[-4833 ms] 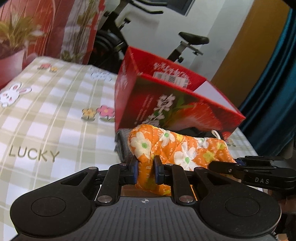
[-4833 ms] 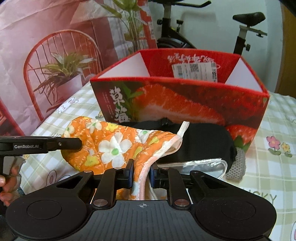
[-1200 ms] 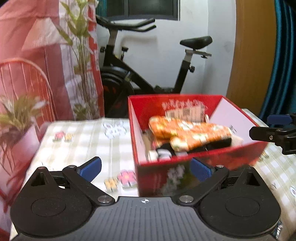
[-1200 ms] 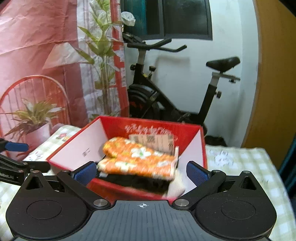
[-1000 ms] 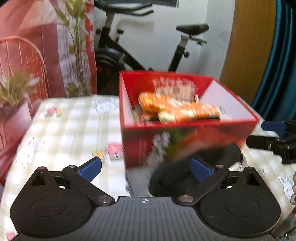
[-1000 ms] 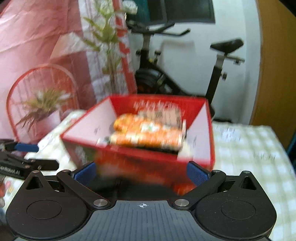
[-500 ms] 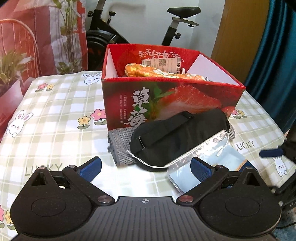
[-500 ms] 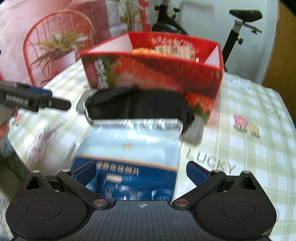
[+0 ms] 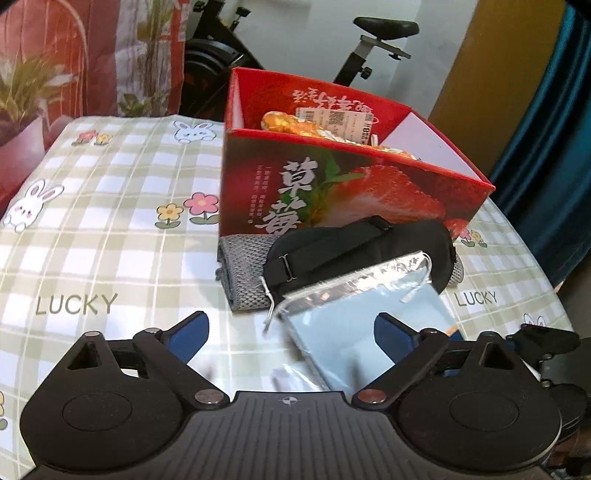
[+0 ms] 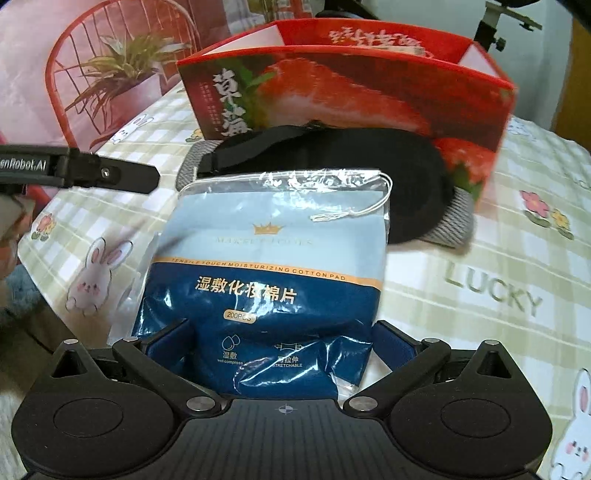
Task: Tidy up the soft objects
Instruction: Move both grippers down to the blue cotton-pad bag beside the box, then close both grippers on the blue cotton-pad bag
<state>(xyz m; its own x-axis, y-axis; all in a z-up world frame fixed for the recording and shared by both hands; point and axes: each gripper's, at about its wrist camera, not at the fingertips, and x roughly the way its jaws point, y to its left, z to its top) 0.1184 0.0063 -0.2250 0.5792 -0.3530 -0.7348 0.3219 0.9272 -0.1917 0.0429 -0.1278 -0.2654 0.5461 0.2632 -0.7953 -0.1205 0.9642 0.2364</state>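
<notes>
A bag of cotton pads (image 10: 273,251), light and dark blue in clear plastic, lies on the checked tablecloth in front of a black eye mask (image 10: 332,162) and a folded grey cloth (image 10: 454,218). My right gripper (image 10: 280,330) straddles the bag's near end, its jaws wide and not pressing. My left gripper (image 9: 290,328) hangs over the bag (image 9: 369,317) from the other side. Its jaws are closing but still wide, with only the bag's corner between them. The orange floral mitt (image 9: 284,123) lies inside the red strawberry box (image 9: 332,192).
The box (image 10: 332,92) stands right behind the mask (image 9: 351,251) and cloth (image 9: 243,273). The left gripper's finger (image 10: 110,173) reaches in from the left of the right wrist view. An exercise bike (image 9: 384,29) and a plant backdrop stand beyond the table.
The orange mitt, earlier held by both grippers, now lies in the box. Both grippers have come down and forward over the bag of cotton pads, and the right now straddles it.
</notes>
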